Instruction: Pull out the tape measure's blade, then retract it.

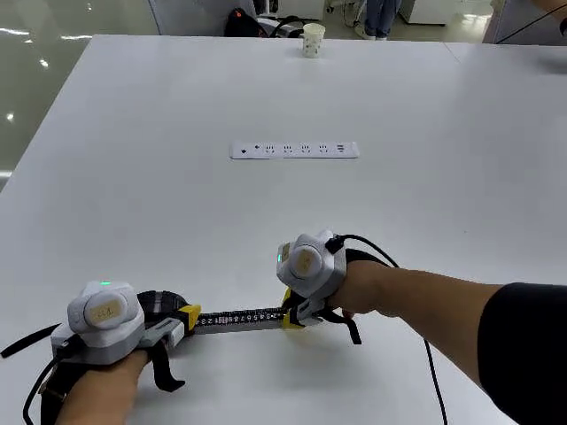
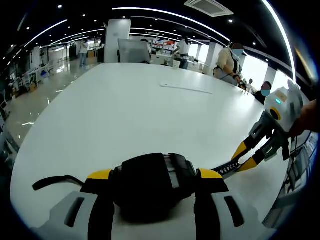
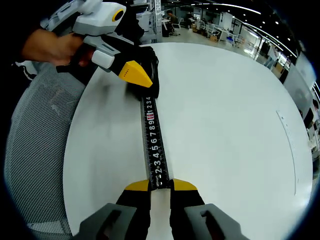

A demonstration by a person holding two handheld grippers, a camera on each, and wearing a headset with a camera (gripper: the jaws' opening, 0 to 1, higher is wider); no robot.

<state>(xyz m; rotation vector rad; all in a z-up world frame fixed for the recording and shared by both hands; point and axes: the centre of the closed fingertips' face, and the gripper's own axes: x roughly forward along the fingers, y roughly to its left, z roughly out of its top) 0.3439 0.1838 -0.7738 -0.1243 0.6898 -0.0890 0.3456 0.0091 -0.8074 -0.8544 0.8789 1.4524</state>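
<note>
The black tape measure case (image 2: 150, 185) sits clamped between the yellow-tipped jaws of my left gripper (image 2: 155, 175), near the table's front left edge (image 1: 164, 310). Its black blade (image 1: 239, 317) with white numbers runs right along the table to my right gripper (image 1: 292, 317), which is shut on the blade's end (image 3: 159, 184). In the right gripper view the blade (image 3: 151, 145) stretches from the jaws up to the case (image 3: 147, 70), a short length pulled out. In the left gripper view the right gripper (image 2: 250, 155) grips the blade end at the right.
A white power strip (image 1: 294, 150) lies mid-table and a paper cup (image 1: 313, 40) stands at the far edge. A grey mesh chair (image 3: 35, 150) is beside the table. People stand beyond the table's far side in the left gripper view.
</note>
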